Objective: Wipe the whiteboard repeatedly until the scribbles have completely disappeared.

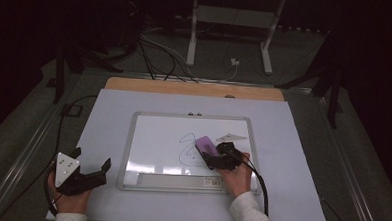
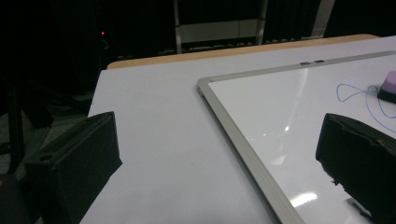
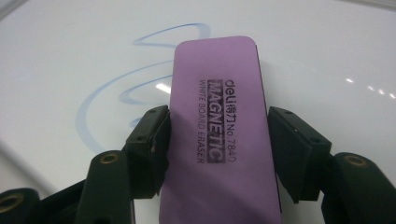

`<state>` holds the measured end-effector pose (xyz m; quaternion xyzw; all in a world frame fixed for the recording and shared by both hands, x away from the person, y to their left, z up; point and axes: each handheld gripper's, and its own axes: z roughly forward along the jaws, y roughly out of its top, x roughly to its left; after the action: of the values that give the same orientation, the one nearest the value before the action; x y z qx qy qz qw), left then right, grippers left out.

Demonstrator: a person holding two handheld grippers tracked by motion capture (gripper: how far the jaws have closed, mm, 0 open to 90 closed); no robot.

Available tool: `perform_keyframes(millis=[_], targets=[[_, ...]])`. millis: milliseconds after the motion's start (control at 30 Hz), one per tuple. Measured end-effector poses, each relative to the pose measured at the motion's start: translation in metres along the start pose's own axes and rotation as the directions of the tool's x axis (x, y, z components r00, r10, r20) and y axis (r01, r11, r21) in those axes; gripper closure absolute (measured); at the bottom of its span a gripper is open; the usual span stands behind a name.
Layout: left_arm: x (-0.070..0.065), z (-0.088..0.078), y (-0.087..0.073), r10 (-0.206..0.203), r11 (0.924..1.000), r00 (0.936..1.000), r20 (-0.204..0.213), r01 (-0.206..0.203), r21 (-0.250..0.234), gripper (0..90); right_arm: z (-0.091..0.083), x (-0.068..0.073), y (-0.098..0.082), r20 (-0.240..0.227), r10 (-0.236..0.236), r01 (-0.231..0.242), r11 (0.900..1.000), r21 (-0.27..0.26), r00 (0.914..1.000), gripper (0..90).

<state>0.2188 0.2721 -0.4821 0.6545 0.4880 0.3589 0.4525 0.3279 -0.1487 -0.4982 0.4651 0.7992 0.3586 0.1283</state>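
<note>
Lengthwise, the purple eraser [image 3: 217, 135] points away along the right gripper [image 3: 217, 140], clamped across its width.

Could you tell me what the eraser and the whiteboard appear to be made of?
Whiteboard eraser: purple, matte, probably foam or soft plastic; its top carries printed lettering without glare. Whiteboard: glossy white coated panel that mirrors the lights, edged by a frame that looks like brushed grey metal, possibly aluminium.

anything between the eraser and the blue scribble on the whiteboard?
Nothing visible. The right gripper is clamped on the purple eraser, which sits on the whiteboard right at the blue scribble. The board surface around the marks is bare. The left gripper stands open, off the board to its left.
</note>
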Motion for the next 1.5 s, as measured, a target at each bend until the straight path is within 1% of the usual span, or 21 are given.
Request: perform_keyframes(millis=[67, 100, 167, 267, 333, 400, 467, 533, 667, 733, 800, 867, 967, 1067, 1133, 1233, 1267, 1333, 1367, 1400, 1500], targets=[[0.0, 0.0, 0.0, -0.001, 1.0, 1.0, 0.001, 0.001, -0.002, 0.6, 0.0, 0.009, -0.002, -0.026, -0.028, 0.028, 1.0, 0.002, 0.9993, 40.9], [0.0, 0.0, 0.0, 0.0, 1.0, 1.0, 0.001, 0.0, 0.0, 0.6, 0.0, 0.011, -0.002, -0.026, -0.034, 0.034, 0.999, 0.005, 0.9991, 40.9], [0.0, 0.0, 0.0, -0.002, 1.0, 1.0, 0.001, 0.002, -0.001, 0.6, 0.0, 0.009, -0.001, -0.028, -0.029, 0.029, 1.0, 0.006, 0.9992, 41.0], [0.001, -0.001, 0.0, -0.007, 1.0, 1.0, -0.001, 0.007, -0.005, 0.6, -0.002, -0.003, 0.001, 0.043, -0.006, 0.006, 1.0, 0.006, 0.9991, 41.0], [0.001, 0.0, -0.001, -0.008, 1.0, 1.0, -0.001, 0.008, -0.005, 0.6, -0.003, -0.016, 0.002, 0.076, 0.038, -0.038, 0.999, 0.0, 0.9964, 41.0], [0.001, 0.0, 0.0, -0.003, 1.0, 1.0, 0.0, 0.003, -0.002, 0.6, -0.005, -0.025, 0.002, 0.085, 0.068, -0.068, 0.998, -0.002, 0.9941, 41.0], [0.0, 0.0, 0.0, -0.002, 1.0, 1.0, 0.0, 0.002, 0.0, 0.6, -0.004, -0.022, 0.002, 0.095, 0.056, -0.056, 0.998, 0.0, 0.9939, 41.0], [-0.001, 0.001, 0.0, 0.0, 1.0, 1.0, 0.001, 0.0, 0.001, 0.6, -0.002, -0.015, 0.002, 0.062, 0.046, -0.046, 0.999, 0.001, 0.9971, 41.0], [-0.001, 0.001, 0.0, 0.002, 1.0, 1.0, 0.002, -0.002, 0.0, 0.6, 0.005, 0.01, 0.004, -0.008, -0.018, 0.018, 1.0, 0.004, 0.9998, 41.0], [0.0, 0.0, 0.0, 0.0, 1.0, 1.0, 0.001, 0.0, 0.0, 0.6, 0.008, 0.021, 0.005, -0.048, -0.072, 0.073, 0.997, 0.011, 0.9962, 41.0], [0.0, 0.0, 0.0, -0.003, 1.0, 1.0, 0.001, 0.003, -0.002, 0.6, 0.011, 0.029, 0.007, -0.085, -0.089, 0.092, 0.996, 0.021, 0.9923, 41.0], [0.001, 0.0, 0.0, -0.003, 1.0, 1.0, 0.002, 0.003, -0.001, 0.6, 0.013, 0.035, 0.008, -0.108, -0.112, 0.115, 0.993, 0.022, 0.9878, 41.0], [0.001, 0.0, 0.0, -0.002, 1.0, 1.0, 0.002, 0.002, -0.002, 0.6, 0.014, 0.034, 0.009, -0.113, -0.115, 0.118, 0.993, 0.023, 0.9869, 41.0], [0.001, 0.0, 0.0, -0.005, 1.0, 1.0, 0.001, 0.005, -0.004, 0.6, 0.014, 0.024, 0.012, -0.048, -0.069, 0.07, 0.997, 0.021, 0.9964, 41.0], [0.001, 0.0, 0.0, -0.008, 1.0, 1.0, 0.001, 0.008, -0.006, 0.6, 0.014, 0.014, 0.013, 0.002, -0.025, 0.025, 1.0, 0.018, 0.9997, 41.1], [0.002, 0.0, -0.001, -0.004, 1.0, 1.0, 0.001, 0.004, 0.0, 0.6, 0.012, 0.003, 0.015, 0.092, 0.023, -0.024, 1.0, 0.016, 0.9955, 41.1], [0.001, 0.0, -0.001, -0.004, 1.0, 1.0, 0.002, 0.004, 0.0, 0.6, 0.012, 0.002, 0.016, 0.09, 0.035, -0.036, 0.999, 0.019, 0.9954, 41.1], [0.001, 0.001, 0.0, -0.002, 1.0, 1.0, 0.003, 0.002, -0.001, 0.6, 0.012, 0.005, 0.016, 0.104, 0.023, -0.025, 1.0, 0.018, 0.9944, 41.1], [0.0, 0.001, 0.0, -0.002, 1.0, 1.0, 0.003, 0.002, 0.0, 0.6, 0.012, 0.007, 0.015, 0.085, 0.016, -0.018, 1.0, 0.02, 0.9963, 41.1], [0.0, 0.001, 0.0, 0.0, 1.0, 1.0, 0.003, 0.0, 0.001, 0.6, 0.013, 0.009, 0.015, 0.045, 0.017, -0.018, 1.0, 0.023, 0.9989, 41.0], [0.0, 0.001, 0.0, 0.004, 1.0, 1.0, 0.004, -0.004, 0.004, 0.6, 0.015, 0.022, 0.014, -0.016, -0.026, 0.027, 0.999, 0.027, 0.9995, 41.0]])
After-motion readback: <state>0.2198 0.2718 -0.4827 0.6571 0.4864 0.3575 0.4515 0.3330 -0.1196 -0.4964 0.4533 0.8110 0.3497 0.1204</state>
